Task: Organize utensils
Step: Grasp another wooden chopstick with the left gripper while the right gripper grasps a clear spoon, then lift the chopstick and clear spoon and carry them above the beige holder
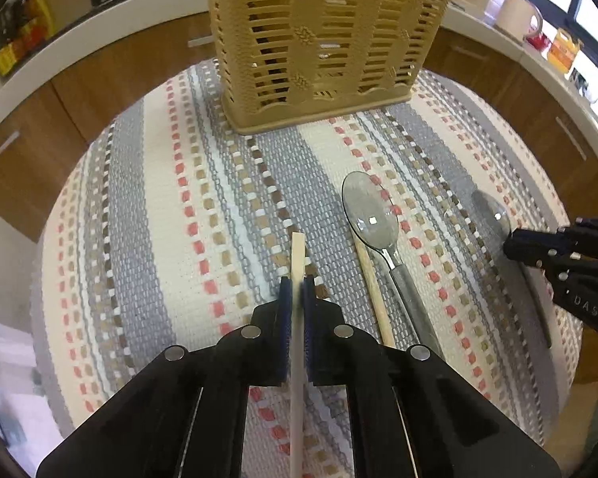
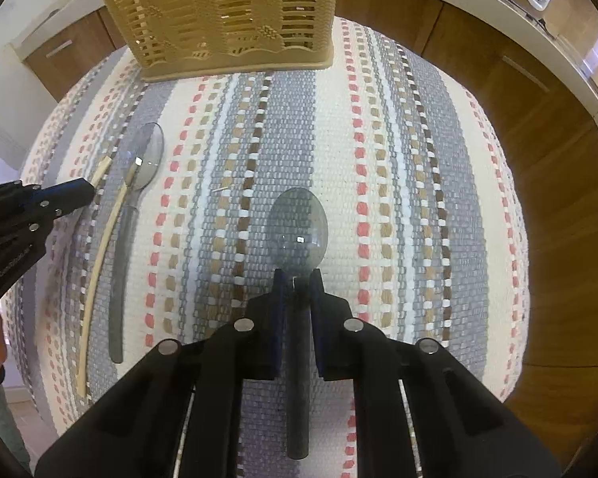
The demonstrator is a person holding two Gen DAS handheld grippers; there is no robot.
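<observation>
The left gripper (image 1: 298, 279) is clamping a pale wooden stick (image 1: 298, 255) between its blue pads; the stick is running lengthwise through the jaws and projecting past the fingertips above the striped woven mat (image 1: 159, 207). The right gripper (image 2: 299, 277) is gripping the neck of a grey-handled spoon (image 2: 299, 219), with the clear bowl extending ahead of the fingertips and the handle trailing back between the fingers. A second spoon (image 1: 372, 215) is lying on the mat between the two grippers, and a second wooden stick (image 1: 372, 290) is lying directly alongside its handle on the side facing the left gripper. A tan slotted utensil basket (image 1: 319, 40) is standing upright at the far edge of the mat, well apart from both grippers. Wooden cabinet fronts (image 1: 99, 75) are showing beyond the mat.
</observation>
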